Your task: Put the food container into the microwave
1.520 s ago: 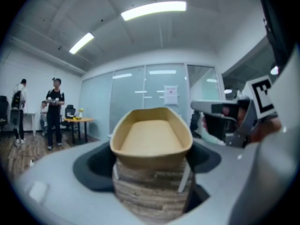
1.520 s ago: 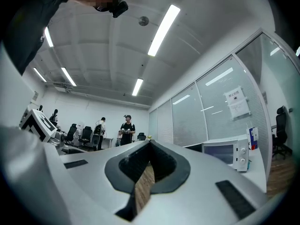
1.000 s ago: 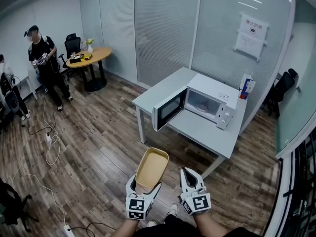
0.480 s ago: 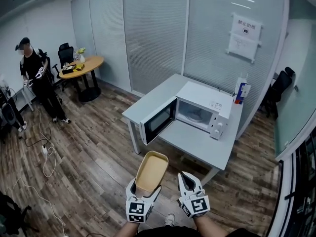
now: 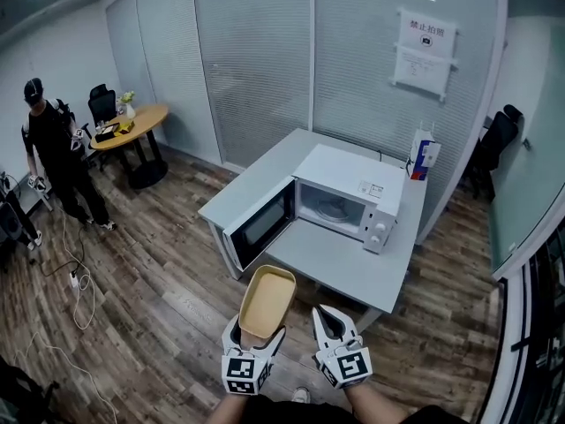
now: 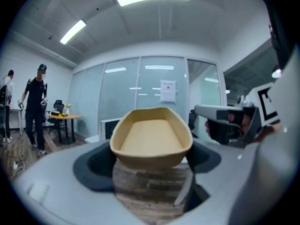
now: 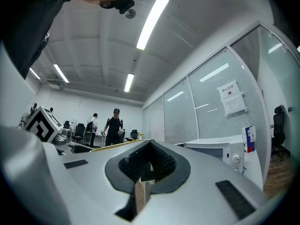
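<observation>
Nearest: the left gripper pinches the near end of the container. In the left gripper view its jaws press on the lower wall of the tan tub, which juts forward past them, mouth up and apparently empty. The right gripper is just beside it. Its jaws are pressed together on nothing, with only a thin slit between them in the right gripper view.

Beyond, over bare wood floor, is the grey table with the microwave on it. The door is swung fully open to the left and the cavity faces the carrier. A carton is at the table's far end. A person is far off to the left.

Assessment: the carry is under way. The container is well apart from the microwave, so the approach is unfinished.

Recommendations:
- The grip is on one end only, so the tub acts as a lever. Keep it level and move smoothly.
- Approach square to the cavity, to the right of the open door's edge.
- Enter free end first, clear of the cavity's top edge.
- Set the base flat on the turntable before spreading the jaws.
- Keep the right gripper free for the door.
</observation>
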Action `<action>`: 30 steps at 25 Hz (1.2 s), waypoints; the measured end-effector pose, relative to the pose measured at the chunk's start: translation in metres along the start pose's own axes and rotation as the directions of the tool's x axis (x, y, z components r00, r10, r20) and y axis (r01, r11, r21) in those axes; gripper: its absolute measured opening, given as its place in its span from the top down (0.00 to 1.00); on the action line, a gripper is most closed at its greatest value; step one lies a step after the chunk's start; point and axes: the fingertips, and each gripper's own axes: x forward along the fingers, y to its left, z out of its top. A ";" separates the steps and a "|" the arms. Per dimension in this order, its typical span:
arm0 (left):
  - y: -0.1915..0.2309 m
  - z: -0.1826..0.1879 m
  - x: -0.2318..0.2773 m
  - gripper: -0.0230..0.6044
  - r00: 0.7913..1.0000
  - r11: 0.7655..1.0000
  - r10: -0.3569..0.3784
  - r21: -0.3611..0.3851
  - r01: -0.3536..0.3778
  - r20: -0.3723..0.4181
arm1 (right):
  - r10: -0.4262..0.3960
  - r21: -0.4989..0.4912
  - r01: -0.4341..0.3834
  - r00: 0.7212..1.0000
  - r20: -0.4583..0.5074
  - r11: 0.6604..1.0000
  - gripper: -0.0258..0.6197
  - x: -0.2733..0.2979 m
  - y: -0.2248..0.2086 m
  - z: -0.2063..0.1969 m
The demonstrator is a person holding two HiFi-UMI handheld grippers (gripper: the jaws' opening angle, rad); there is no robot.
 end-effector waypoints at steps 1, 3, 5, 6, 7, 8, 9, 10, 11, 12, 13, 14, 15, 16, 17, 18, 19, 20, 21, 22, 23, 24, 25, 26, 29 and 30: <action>0.000 0.001 0.006 0.22 1.000 1.000 -0.005 0.003 0.005 -0.002 | -0.004 0.003 0.004 1.000 0.000 1.000 0.96 0.003 -0.004 -0.001; 0.000 0.003 0.017 0.22 1.000 1.000 -0.014 0.006 0.014 -0.003 | -0.010 0.007 0.010 1.000 0.001 1.000 0.96 0.009 -0.013 -0.003; 0.003 0.006 0.031 0.22 1.000 1.000 -0.025 -0.001 0.025 -0.002 | -0.017 0.007 0.017 1.000 0.003 1.000 0.96 0.019 -0.021 -0.005; 0.006 0.006 0.038 0.22 0.999 0.999 -0.033 -0.009 0.033 -0.001 | -0.022 0.005 0.022 1.000 0.003 1.000 0.96 0.024 -0.025 -0.006; 0.008 0.007 0.046 0.22 0.999 0.999 -0.040 -0.017 0.040 -0.001 | -0.028 0.002 0.028 1.000 0.003 1.000 0.96 0.030 -0.029 -0.007; 0.011 0.007 0.053 0.22 0.999 0.999 -0.047 -0.023 0.047 -0.002 | -0.036 0.000 0.036 0.999 0.003 0.999 0.96 0.035 -0.033 -0.009; 0.014 0.007 0.061 0.22 0.998 0.998 -0.055 -0.027 0.055 -0.003 | -0.043 -0.002 0.043 0.999 0.003 0.999 0.96 0.041 -0.037 -0.010; 0.018 0.008 0.069 0.22 0.998 0.998 -0.063 -0.029 0.063 -0.003 | -0.051 -0.004 0.051 0.999 0.004 0.999 0.96 0.048 -0.041 -0.010; 0.022 0.009 0.076 0.22 0.997 0.997 -0.071 -0.028 0.071 -0.002 | -0.059 -0.007 0.059 0.998 0.005 0.998 0.96 0.055 -0.045 -0.011; 0.027 0.011 0.084 0.22 0.997 0.997 -0.079 -0.024 0.079 0.000 | -0.069 -0.011 0.069 0.998 0.005 0.998 0.96 0.062 -0.049 -0.011; 0.032 0.012 0.093 0.22 0.996 0.996 -0.089 -0.017 0.089 0.000 | -0.080 -0.015 0.080 0.997 0.004 0.997 0.96 0.071 -0.052 -0.011; 0.037 0.014 0.101 0.22 0.995 0.995 -0.100 -0.009 0.100 -0.001 | -0.092 -0.020 0.092 0.996 0.005 0.996 0.96 0.079 -0.056 -0.010; 0.040 0.017 0.110 0.22 0.993 0.993 -0.116 -0.001 0.116 0.000 | -0.105 -0.026 0.105 0.994 0.008 0.994 0.96 0.087 -0.060 -0.009; 0.043 0.020 0.118 0.22 0.991 0.991 -0.135 0.009 0.134 0.003 | -0.120 -0.032 0.120 0.993 0.013 0.992 0.96 0.094 -0.065 -0.009; 0.045 0.024 0.126 0.22 0.988 0.988 -0.153 0.020 0.153 0.007 | -0.136 -0.036 0.136 0.991 0.016 0.990 0.96 0.102 -0.070 -0.008; 0.049 0.027 0.134 0.22 0.986 0.985 -0.170 0.026 0.169 0.007 | -0.151 -0.036 0.152 0.988 0.018 0.988 0.96 0.109 -0.073 -0.008; 0.052 0.029 0.140 0.22 0.983 0.983 -0.183 0.025 0.183 0.005 | -0.164 -0.032 0.164 0.986 0.018 0.986 0.96 0.114 -0.076 -0.009; 0.056 0.030 0.146 0.22 0.981 0.980 -0.196 0.021 0.196 0.003 | -0.174 -0.028 0.174 0.985 0.020 0.984 0.96 0.119 -0.076 -0.010; 0.060 0.033 0.152 0.22 0.978 0.978 -0.209 0.021 0.209 0.003 | -0.182 -0.028 0.182 0.983 0.022 0.983 0.96 0.124 -0.077 -0.010; 0.064 0.037 0.159 0.22 0.975 0.975 -0.223 0.028 0.222 0.006 | -0.190 -0.032 0.191 0.981 0.026 0.981 0.96 0.129 -0.077 -0.010; 0.067 0.041 0.166 0.22 0.972 0.971 -0.237 0.036 0.236 0.008 | -0.199 -0.036 0.200 0.980 0.029 0.979 0.96 0.134 -0.077 -0.009; 0.070 0.045 0.173 0.22 0.968 0.967 -0.250 0.044 0.249 0.010 | -0.207 -0.039 0.208 0.978 0.033 0.977 0.96 0.140 -0.078 -0.008; 0.073 0.048 0.179 0.22 0.965 0.964 -0.262 0.051 0.261 0.010 | -0.216 -0.042 0.217 0.976 0.036 0.975 0.96 0.145 -0.079 -0.007; 0.075 0.050 0.185 0.22 0.962 0.960 -0.274 0.056 0.273 0.011 | -0.224 -0.046 0.225 0.974 0.037 0.973 0.96 0.149 -0.080 -0.007; 0.078 0.052 0.201 0.22 0.951 0.949 -0.308 0.072 0.307 0.012 | -0.250 -0.062 0.252 0.968 0.039 0.966 0.96 0.159 -0.084 -0.005; 0.078 0.052 0.206 0.22 0.948 0.945 -0.318 0.077 0.317 0.012 | -0.259 -0.067 0.261 0.965 0.037 0.963 0.96 0.161 -0.085 -0.005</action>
